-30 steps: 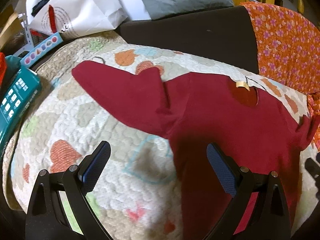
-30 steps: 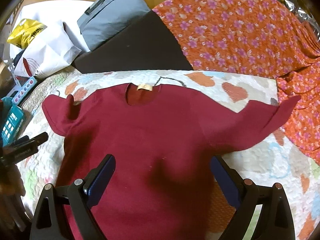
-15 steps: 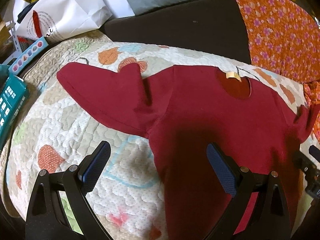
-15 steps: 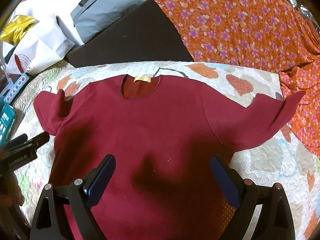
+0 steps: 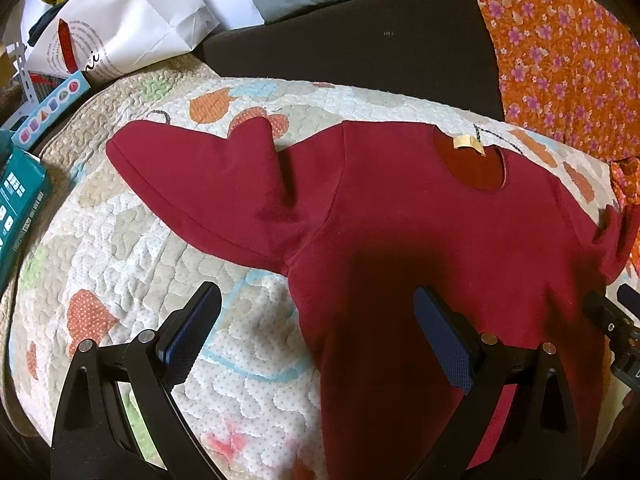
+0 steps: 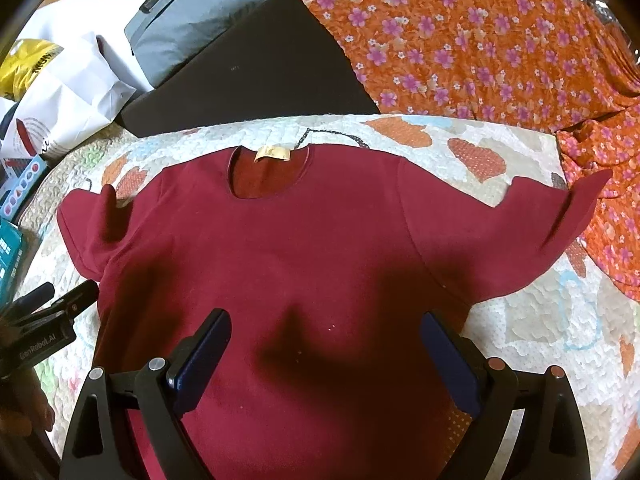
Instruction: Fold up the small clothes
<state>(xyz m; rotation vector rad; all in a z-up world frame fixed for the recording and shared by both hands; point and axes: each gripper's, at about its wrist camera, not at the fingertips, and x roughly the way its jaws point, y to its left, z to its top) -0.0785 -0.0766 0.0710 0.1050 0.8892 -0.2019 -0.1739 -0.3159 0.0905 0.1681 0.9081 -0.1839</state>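
Note:
A dark red short-sleeved T-shirt [image 6: 304, 248] lies spread flat, front up, on a quilted heart-pattern mat [image 6: 532, 328]; its neck label points away from me. It also shows in the left wrist view [image 5: 420, 220], with its left sleeve [image 5: 208, 188] creased. My left gripper [image 5: 316, 336] is open and empty, above the shirt's left side edge. My right gripper [image 6: 324, 344] is open and empty, above the shirt's lower right body. The left gripper also shows at the left edge of the right wrist view [image 6: 48, 320].
An orange floral cloth [image 6: 500, 40] lies right of the mat and touches the right sleeve. A black cushion [image 6: 256, 72], a grey bag [image 6: 192, 28] and a white paper bag [image 5: 120, 20] lie behind. A teal box [image 5: 16, 208] sits at the left.
Both grippers have moved forward and a little lower toward the shirt, still open. The shirt has not moved.

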